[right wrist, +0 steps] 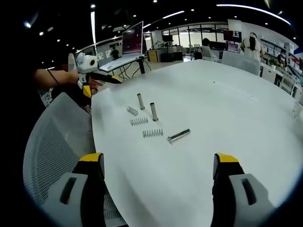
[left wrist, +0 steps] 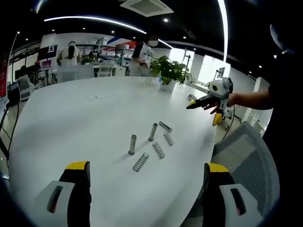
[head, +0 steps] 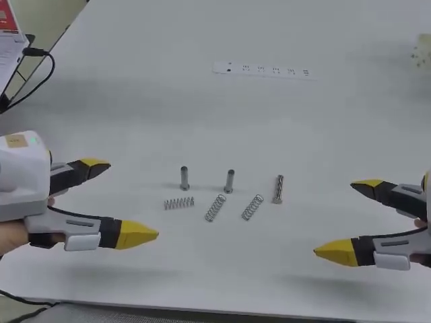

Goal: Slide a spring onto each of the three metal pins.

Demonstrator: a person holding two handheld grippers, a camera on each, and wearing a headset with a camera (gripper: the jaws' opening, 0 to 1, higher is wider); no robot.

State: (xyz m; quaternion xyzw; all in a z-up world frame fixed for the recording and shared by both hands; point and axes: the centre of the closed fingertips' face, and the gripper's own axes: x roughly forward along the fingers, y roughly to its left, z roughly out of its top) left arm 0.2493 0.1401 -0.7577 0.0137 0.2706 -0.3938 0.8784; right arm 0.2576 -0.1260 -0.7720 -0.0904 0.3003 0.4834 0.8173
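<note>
Over at the left of the white tabletop [head: 283,282], I'm holding the yellow-tipped left gripper [head: 124,200] with its jaws spread wide and nothing between them. It's hovering clear of the parts so nothing gets knocked.

Moving right, I'm looking at the first grey metal pin [head: 184,177], standing upright, with a coiled steel-wire spring [head: 178,203] lying on its side just in front of it. Next along, the second grey metal pin [head: 229,180] is standing upright too, and the middle spring [head: 215,208] is lying slanted just before it. Then comes the third spring [head: 252,207], slanted likewise, with the third pin [head: 279,189] just beside it. The right gripper view is showing me that third pin [right wrist: 178,136] lying flat rather than standing.

I'm reading the layout as one spring set out for each pin, and no spring is on a pin yet.

Far right, the yellow-tipped right gripper [head: 347,217] is hanging just as wide apart, empty, well clear of the row. I'm judging the flat pin will need righting or holding while its spring goes on.
</note>
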